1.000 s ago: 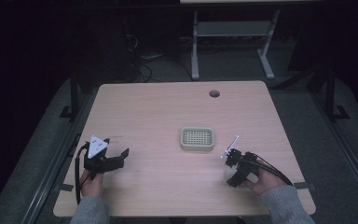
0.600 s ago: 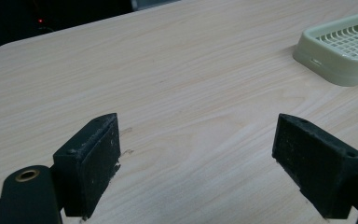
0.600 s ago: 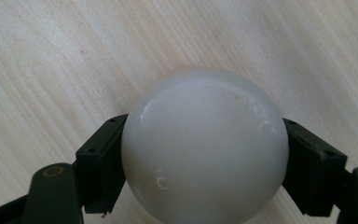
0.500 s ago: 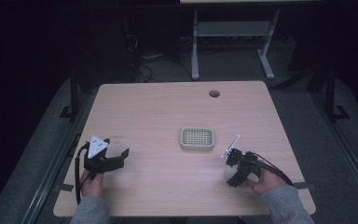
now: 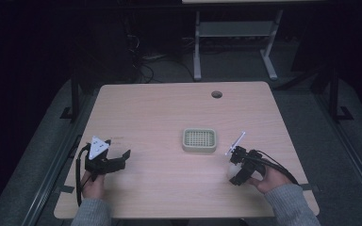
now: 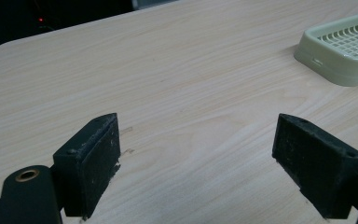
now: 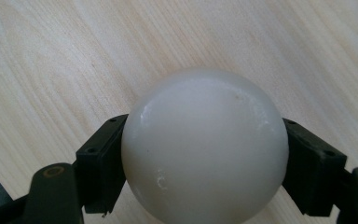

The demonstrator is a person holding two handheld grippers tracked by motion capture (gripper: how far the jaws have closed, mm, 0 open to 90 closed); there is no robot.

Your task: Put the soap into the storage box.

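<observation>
A white ball (image 7: pixel 205 144) sits between the two black jaws of my right gripper (image 7: pixel 205 163), which is shut on it just above the wooden table (image 5: pixel 169 113). In the high view the ball (image 5: pixel 234 170) and the right gripper (image 5: pixel 236 168) are at the table's front right. A pale green gridded tray (image 5: pixel 199 140) lies near the table's middle, also seen at the upper right of the left gripper view as the tray (image 6: pixel 345 46). My left gripper (image 5: pixel 122 157) is at the front left, open, with bare wood between its jaws (image 6: pixel 196 168).
A round cable hole (image 5: pixel 217 94) is at the table's far edge. Behind the table stand a white metal frame (image 5: pixel 235 42) and loose cables on the dark floor. The surroundings are dark.
The right gripper with the ball has shifted slightly toward the front of the table and tilted. The left gripper has stayed put.
</observation>
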